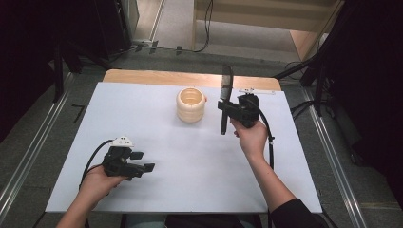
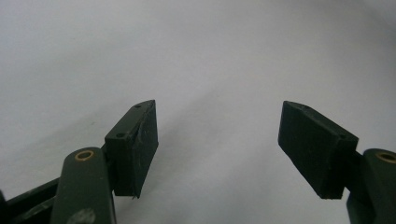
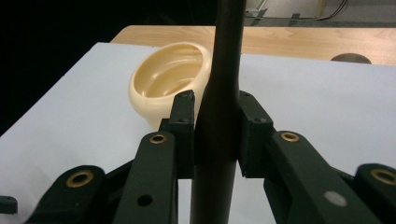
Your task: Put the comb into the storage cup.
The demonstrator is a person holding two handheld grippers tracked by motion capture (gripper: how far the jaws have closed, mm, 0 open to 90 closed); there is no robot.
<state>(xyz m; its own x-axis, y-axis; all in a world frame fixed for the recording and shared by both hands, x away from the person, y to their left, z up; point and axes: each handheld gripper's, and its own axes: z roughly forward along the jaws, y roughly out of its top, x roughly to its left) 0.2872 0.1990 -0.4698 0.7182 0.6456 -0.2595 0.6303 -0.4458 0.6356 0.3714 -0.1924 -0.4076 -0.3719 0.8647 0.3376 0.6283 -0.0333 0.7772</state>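
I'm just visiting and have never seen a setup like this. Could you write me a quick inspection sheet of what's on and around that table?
Surface: white table top laid over a wooden board, whose edge shows at the far side.
Job's things: cream ribbed holder, upright and open-topped, near the far middle; long dark utensil, held upright beside it.
Clutter: nothing seen.
Grippers: left gripper low over the near left, jaws wide apart, holding nothing; right gripper clamped on the utensil's handle.
Cables: a black cable trails from the right gripper; another from the left.
Surroundings: grey floor, metal rails on both sides, dark stands, loose floor cables beyond.
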